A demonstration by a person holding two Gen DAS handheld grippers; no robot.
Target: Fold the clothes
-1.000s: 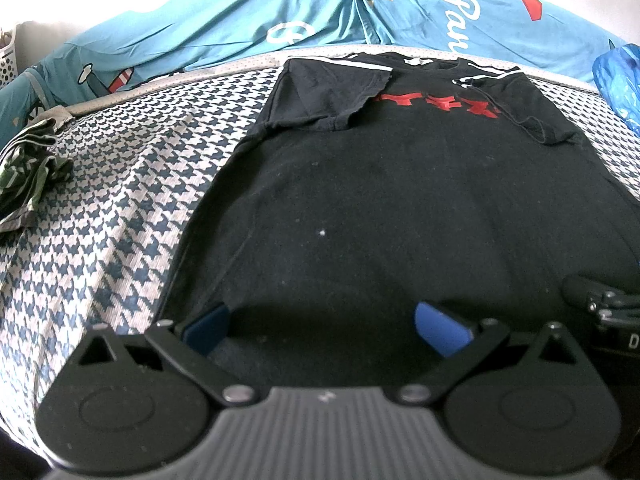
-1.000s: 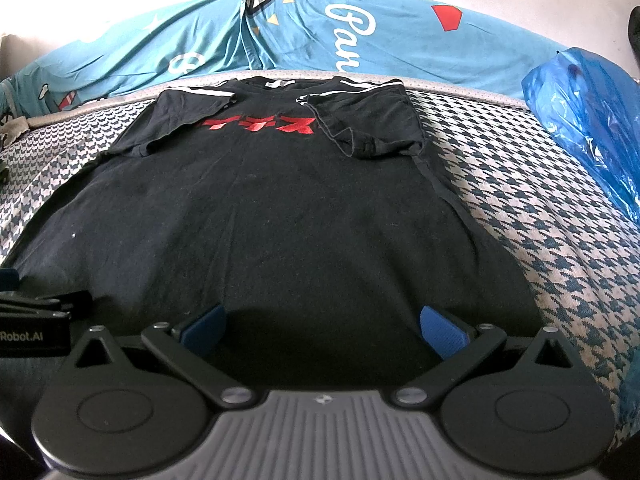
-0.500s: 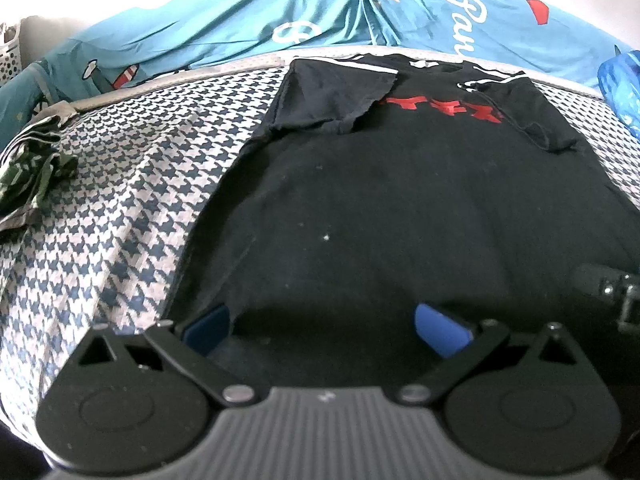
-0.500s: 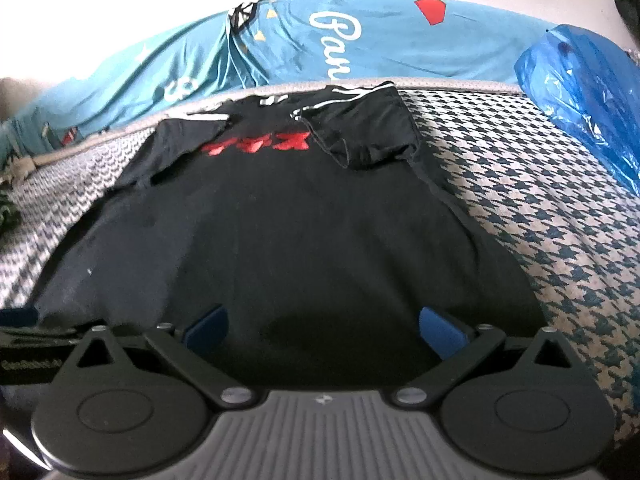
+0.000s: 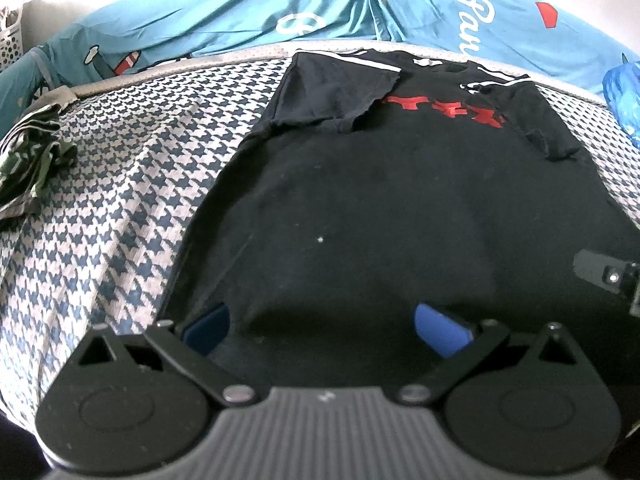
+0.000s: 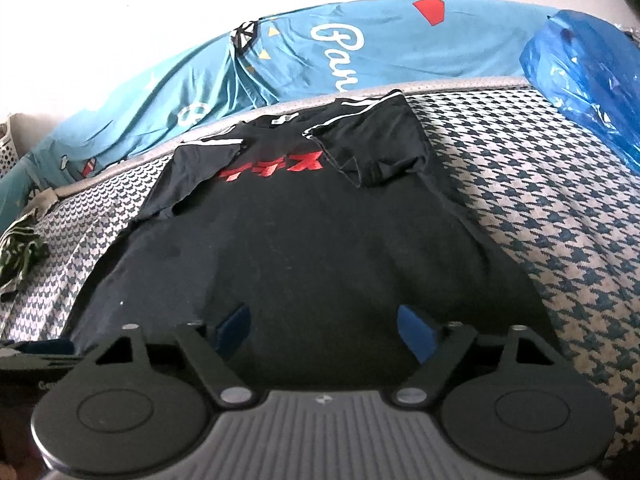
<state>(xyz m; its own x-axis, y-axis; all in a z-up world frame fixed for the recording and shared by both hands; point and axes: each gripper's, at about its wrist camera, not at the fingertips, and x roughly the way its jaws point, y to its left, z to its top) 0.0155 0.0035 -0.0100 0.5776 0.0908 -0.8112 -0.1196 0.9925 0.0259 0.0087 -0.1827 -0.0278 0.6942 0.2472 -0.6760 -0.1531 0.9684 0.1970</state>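
— Where is your shirt [image 5: 400, 208]?

— It lies flat on the houndstooth bed cover [image 5: 120, 184], collar far from you, hem nearest. Both sleeves are folded in over the chest, and the red print [image 5: 440, 108] shows between them.

— And your hand-held grippers?

— Your left hand-held gripper [image 5: 324, 322] has its blue fingers [image 5: 438, 334] spread wide over the hem at the shirt's left side. Nothing is between them. Your right hand-held gripper [image 6: 322, 328] is also spread, a little less wide, at the hem on the right side. Whether its fingers [image 6: 416, 334] touch the cloth, you cannot tell from here; they hold nothing that shows.

— What lies around you?

— A green crumpled garment [image 5: 28, 172] sits on the cover well to the left of the shirt. A blue plastic bag [image 6: 588, 84] rests at the far right, apart from the shirt. A turquoise printed sheet [image 5: 280, 12] runs along behind the collar. A white basket [image 5: 10, 40] peeks in at the far left edge.

— Anything in your way?

— The right hand-held gripper's black body shows at the edge of the left view, just beside your left one, over the hem.
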